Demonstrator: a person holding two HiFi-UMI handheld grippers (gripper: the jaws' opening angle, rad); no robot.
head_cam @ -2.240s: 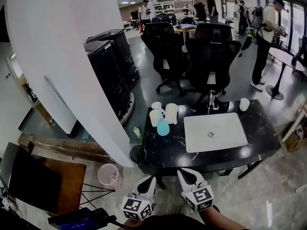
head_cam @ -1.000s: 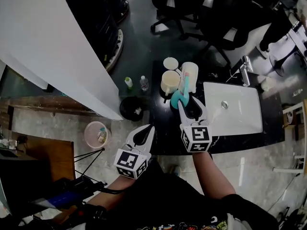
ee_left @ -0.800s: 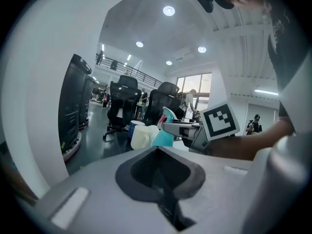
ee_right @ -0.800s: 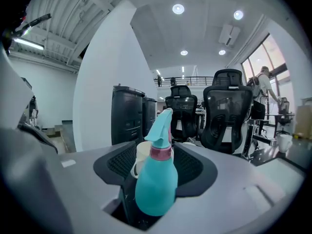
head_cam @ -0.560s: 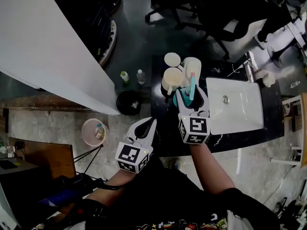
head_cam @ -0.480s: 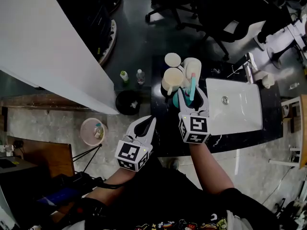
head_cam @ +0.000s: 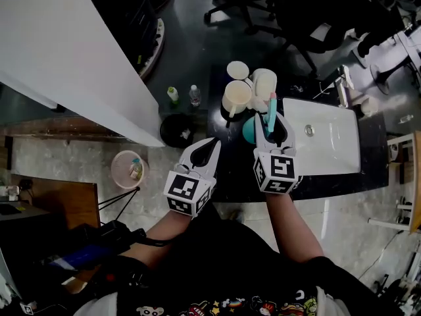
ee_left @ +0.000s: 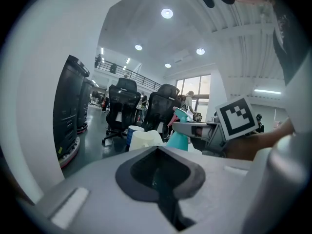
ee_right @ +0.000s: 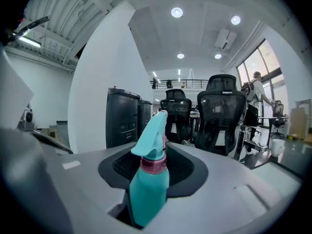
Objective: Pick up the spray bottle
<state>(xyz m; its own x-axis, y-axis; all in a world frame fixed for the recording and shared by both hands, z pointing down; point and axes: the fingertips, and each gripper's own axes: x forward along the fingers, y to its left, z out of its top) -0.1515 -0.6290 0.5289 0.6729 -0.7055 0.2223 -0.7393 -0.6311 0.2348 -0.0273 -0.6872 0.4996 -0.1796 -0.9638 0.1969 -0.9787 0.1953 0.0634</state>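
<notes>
The teal spray bottle with a pink collar and teal trigger head stands upright between the jaws of my right gripper, which is shut on its body. In the right gripper view the spray bottle fills the gap of the right gripper. It is held over the black counter, just right of the cups. My left gripper hovers at the counter's left front edge, shut and holding nothing. The left gripper view shows the left gripper and, beyond it, the spray bottle.
Three cream cups stand at the counter's back left. A white sink with a faucet lies to the right. Office chairs stand behind. A white wall, a pink bin and small bottles are on the left.
My right gripper reached the bottle by the cups, shut on it and has carried it slightly right, away from the cups. The left gripper drifted a little toward the counter.
</notes>
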